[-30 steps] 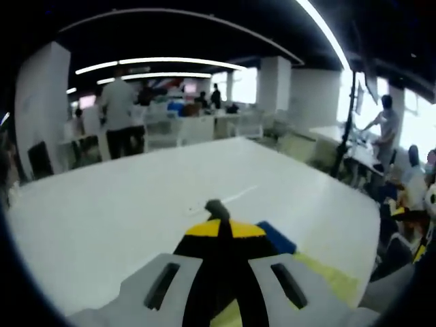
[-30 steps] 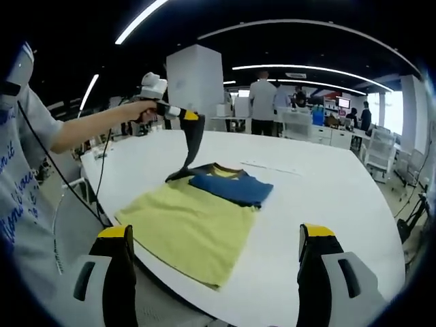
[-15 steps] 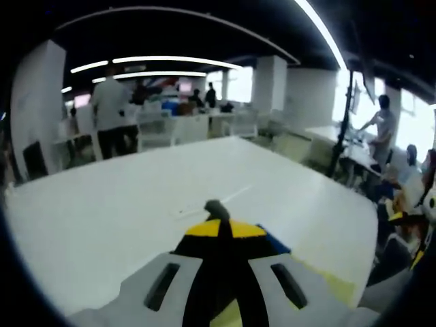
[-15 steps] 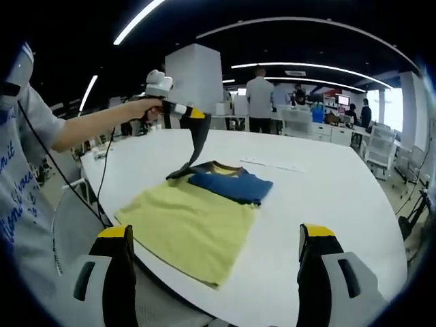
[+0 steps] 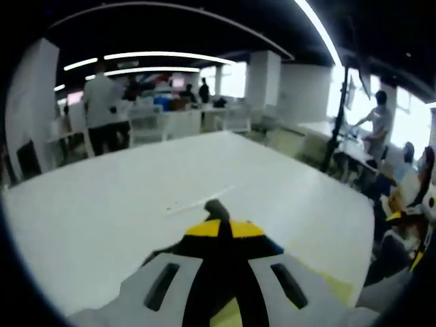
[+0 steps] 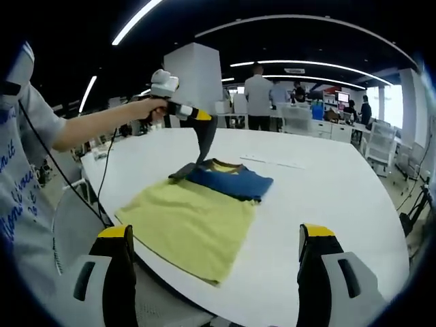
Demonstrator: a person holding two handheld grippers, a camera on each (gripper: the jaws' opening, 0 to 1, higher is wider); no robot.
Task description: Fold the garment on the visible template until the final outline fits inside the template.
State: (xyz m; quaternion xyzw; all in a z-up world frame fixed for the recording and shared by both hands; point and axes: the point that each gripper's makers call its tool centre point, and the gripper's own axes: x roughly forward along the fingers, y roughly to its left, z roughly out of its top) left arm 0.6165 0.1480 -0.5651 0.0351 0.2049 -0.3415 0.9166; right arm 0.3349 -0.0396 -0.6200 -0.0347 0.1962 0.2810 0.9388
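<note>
Spreading across the right gripper view, the big white oval table [image 6: 327, 184] carries your yellow short-sleeved shirt with dark blue upper panel [image 6: 194, 218] at 9 o'clock of centre. No template outline can be made out under it. Your right gripper [image 6: 211, 272] hovers at 6 o'clock, jaws wide apart, touching nothing. Your left gripper [image 6: 204, 139] at 11 o'clock is clamped on the shirt's dark sleeve [image 6: 187, 169], lifting it; in the left gripper view its jaws [image 5: 219, 228] meet, hiding most of the shirt.
</note>
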